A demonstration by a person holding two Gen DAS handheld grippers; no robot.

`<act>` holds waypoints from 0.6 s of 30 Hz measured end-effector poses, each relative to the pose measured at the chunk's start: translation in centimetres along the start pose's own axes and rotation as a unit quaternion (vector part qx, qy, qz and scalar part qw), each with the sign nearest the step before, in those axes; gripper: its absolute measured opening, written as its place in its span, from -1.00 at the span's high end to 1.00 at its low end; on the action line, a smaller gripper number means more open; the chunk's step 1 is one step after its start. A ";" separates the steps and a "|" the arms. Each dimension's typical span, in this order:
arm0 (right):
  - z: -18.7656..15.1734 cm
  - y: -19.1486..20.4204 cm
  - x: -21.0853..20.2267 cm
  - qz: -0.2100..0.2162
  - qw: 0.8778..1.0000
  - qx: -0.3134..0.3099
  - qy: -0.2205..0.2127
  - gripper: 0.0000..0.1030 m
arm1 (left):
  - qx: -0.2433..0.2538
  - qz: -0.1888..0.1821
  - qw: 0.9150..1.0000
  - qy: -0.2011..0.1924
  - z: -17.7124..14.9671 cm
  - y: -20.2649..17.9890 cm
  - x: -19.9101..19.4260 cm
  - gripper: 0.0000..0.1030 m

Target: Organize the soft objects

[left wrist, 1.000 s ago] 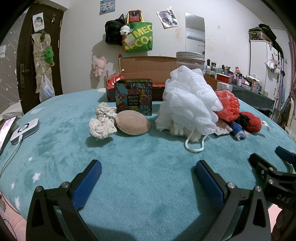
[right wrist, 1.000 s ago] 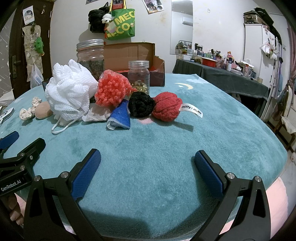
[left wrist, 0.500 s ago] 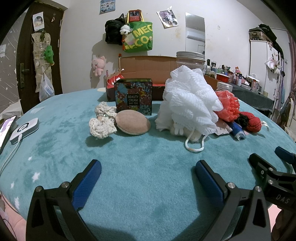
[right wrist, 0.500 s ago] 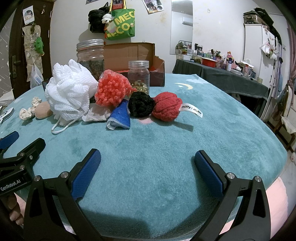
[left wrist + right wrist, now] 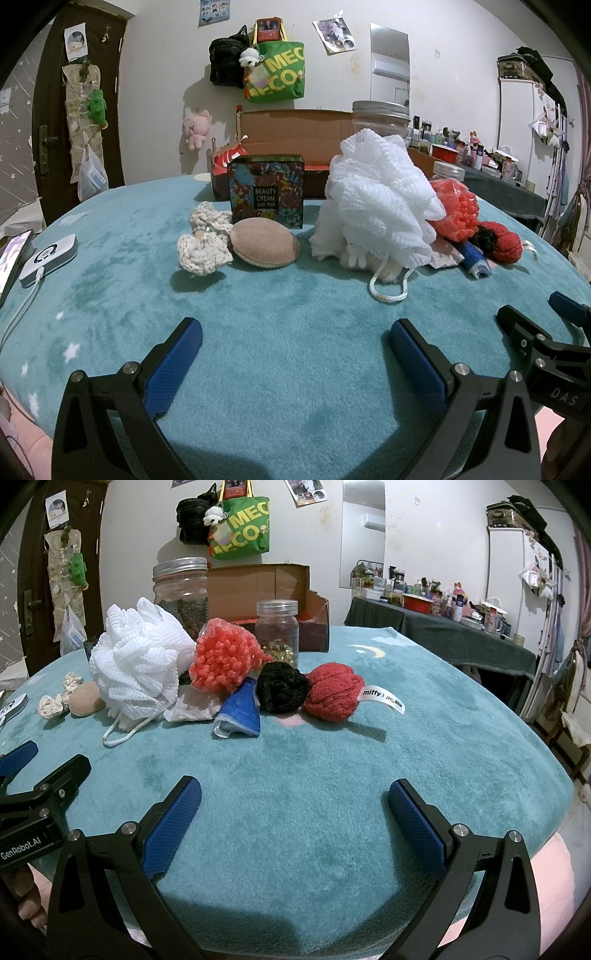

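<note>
Jars behind soft pile, tall jar (image 5: 180, 590) of dark bits, small jar (image 5: 277, 632) with yellow beads, left gripper (image 5: 295, 343) and right gripper (image 5: 294, 797) both spread wide, empty

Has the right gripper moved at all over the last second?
No. The right gripper sits the same against the red ball; open, empty.

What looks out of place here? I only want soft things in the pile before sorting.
Two hard jars stand in the heap: a large metal-lidded jar behind the white bath pouf, and a small clear jar behind the red mesh sponge. A beauty cream tin stands behind the tan puff.
</note>
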State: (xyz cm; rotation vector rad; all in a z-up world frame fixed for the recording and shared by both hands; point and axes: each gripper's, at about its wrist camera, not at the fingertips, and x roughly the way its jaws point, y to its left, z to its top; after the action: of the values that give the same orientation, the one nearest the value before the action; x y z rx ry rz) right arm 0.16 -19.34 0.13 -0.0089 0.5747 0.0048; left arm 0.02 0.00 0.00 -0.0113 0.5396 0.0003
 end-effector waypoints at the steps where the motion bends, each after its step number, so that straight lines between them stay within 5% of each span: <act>1: 0.0 0.0 0.0 0.000 1.000 0.000 0.000 -1.00 | 0.000 0.000 1.000 0.000 0.0 0.0 0.0 -1.00; 18: 1.5 -0.8 -0.3 0.018 1.000 0.013 0.014 -1.00 | -0.001 -0.019 1.000 0.002 1.7 0.5 0.3 -1.00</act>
State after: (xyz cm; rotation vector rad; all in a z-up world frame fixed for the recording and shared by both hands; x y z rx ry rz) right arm 0.77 -20.14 1.53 0.0267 0.6020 0.0314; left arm 1.13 0.50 1.32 -0.0229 0.5430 -0.0365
